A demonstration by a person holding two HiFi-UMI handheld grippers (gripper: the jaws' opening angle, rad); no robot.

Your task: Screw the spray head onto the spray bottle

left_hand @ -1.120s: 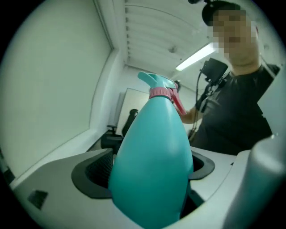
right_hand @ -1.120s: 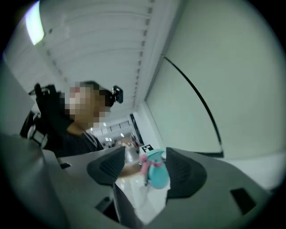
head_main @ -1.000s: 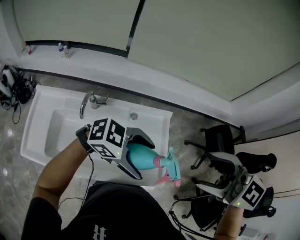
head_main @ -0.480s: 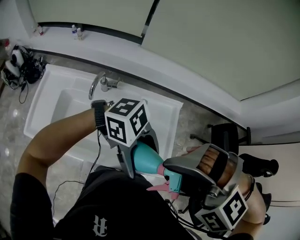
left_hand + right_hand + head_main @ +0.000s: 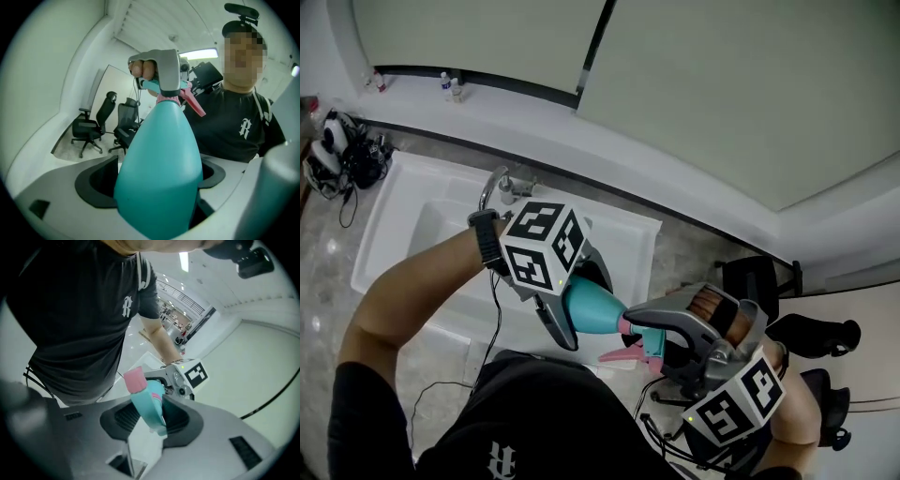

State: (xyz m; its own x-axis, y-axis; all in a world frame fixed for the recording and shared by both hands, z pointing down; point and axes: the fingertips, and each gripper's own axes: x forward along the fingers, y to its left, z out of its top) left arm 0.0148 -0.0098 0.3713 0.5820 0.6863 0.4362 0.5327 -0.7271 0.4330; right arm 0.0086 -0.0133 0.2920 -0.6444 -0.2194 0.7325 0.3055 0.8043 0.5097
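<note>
Over at ten o'clock in the head view lies the white sink (image 5: 380, 234). Nearer centre, the left gripper (image 5: 574, 305) is clamped on the teal spray bottle (image 5: 159, 159), whose neck points toward four o'clock. At that end the right gripper (image 5: 667, 339), its jaws having just been closing, pinches the spray head (image 5: 149, 406) sitting on the neck.

Bright, even indoor light, soft shadows all round.
Ceiling light strip (image 5: 199, 54) glares white overhead; both gripper views bow hard into black corners; the spray bottle (image 5: 159, 173) looms close and slightly soft.
</note>
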